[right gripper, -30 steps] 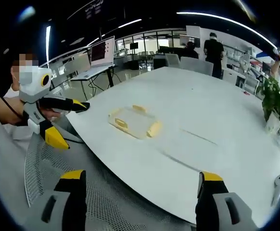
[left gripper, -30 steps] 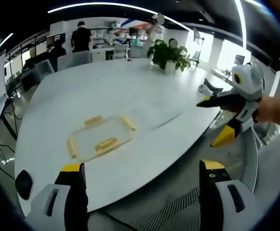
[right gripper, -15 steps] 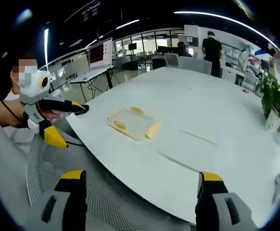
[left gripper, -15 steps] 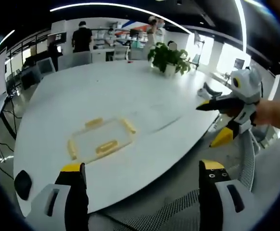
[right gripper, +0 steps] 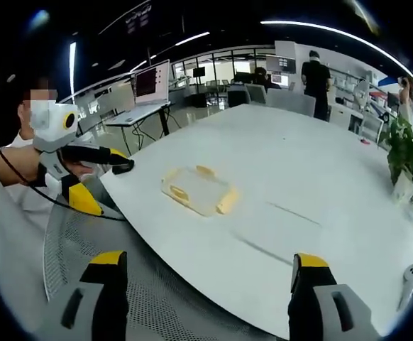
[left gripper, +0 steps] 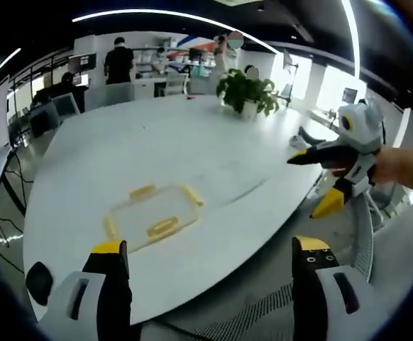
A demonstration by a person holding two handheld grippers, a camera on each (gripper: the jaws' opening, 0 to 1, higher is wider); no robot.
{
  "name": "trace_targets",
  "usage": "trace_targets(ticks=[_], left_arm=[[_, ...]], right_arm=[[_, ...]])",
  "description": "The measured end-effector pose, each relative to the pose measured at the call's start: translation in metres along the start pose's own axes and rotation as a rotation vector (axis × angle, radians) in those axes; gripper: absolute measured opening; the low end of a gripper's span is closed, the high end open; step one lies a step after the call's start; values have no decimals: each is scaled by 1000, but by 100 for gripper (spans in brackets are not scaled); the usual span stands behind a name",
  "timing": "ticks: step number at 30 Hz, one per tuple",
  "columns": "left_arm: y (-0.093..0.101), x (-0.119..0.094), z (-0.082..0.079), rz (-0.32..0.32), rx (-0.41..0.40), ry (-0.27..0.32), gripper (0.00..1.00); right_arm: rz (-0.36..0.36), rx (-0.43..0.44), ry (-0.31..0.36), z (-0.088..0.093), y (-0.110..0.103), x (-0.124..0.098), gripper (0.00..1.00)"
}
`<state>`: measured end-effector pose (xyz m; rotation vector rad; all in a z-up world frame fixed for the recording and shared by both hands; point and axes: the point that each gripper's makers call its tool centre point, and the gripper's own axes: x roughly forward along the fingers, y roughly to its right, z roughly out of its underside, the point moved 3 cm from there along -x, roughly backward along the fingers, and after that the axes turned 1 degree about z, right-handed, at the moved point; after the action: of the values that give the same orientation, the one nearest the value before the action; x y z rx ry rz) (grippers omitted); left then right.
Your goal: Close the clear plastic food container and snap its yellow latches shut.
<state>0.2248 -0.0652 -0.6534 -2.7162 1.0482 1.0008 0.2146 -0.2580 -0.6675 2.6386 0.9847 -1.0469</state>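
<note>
A clear plastic food container (left gripper: 153, 215) with yellow latches lies flat on the white table (left gripper: 192, 142), close to its near edge. Its lid rests on top, and yellow latches (left gripper: 162, 227) stick out along its sides. My left gripper (left gripper: 210, 259) hovers in front of the table edge, open and holding nothing, well short of the container. In the right gripper view the container (right gripper: 198, 192) sits ahead and slightly left. My right gripper (right gripper: 206, 263) is open too, over a mesh chair. Each gripper appears in the other's view, held in a hand: the right gripper (left gripper: 300, 156) and the left gripper (right gripper: 118, 162).
A potted plant (left gripper: 248, 89) stands on the far side of the table. A black object (left gripper: 37, 280) lies at the table's left corner and a white device (right gripper: 410, 273) at its right edge. A mesh chair (right gripper: 86, 241) is under my grippers. People stand at desks behind.
Both views have drifted slightly with the hands. The container lies in the same spot on the table, and both grippers stay open and away from it.
</note>
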Motion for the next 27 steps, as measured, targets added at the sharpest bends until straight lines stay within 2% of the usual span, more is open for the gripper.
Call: trace_targets(ticks=[21, 25, 27], left_arm=[[-18, 1, -8, 25, 25, -14, 92], [-23, 2, -10, 32, 44, -16, 86], [-25, 3, -10, 36, 42, -30, 86]], right_arm=[[-42, -56, 15, -23, -5, 15, 95], [-46, -61, 19, -28, -4, 18, 94], [-50, -70, 28, -31, -5, 19, 93]])
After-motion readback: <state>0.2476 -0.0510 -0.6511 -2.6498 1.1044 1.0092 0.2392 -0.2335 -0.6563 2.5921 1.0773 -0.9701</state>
